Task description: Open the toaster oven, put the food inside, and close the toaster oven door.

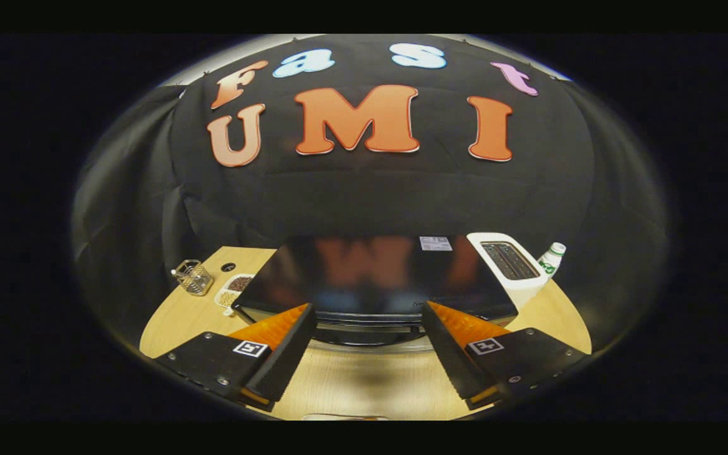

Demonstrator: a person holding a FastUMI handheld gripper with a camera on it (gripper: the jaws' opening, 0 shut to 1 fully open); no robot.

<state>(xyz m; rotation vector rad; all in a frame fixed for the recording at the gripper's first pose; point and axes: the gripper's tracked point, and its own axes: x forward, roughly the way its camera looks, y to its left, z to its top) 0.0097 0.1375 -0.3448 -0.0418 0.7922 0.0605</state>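
The black toaster oven (370,272) stands on the wooden table (364,385), seen from above, and its glossy top mirrors the wall. Its front edge with a dark handle bar (364,328) lies just ahead of and between my fingertips. My gripper (368,309) is open, hovering above the oven's front, with nothing between the fingers. A pale rim (342,417) peeks in on the table below the fingers; what it is cannot be told. From this angle the door face is hidden.
A white slot toaster (509,262) stands against the oven's right side, with a small white bottle (552,258) beyond it. Left of the oven are a wire holder (193,277) and a white dish of beans (232,291).
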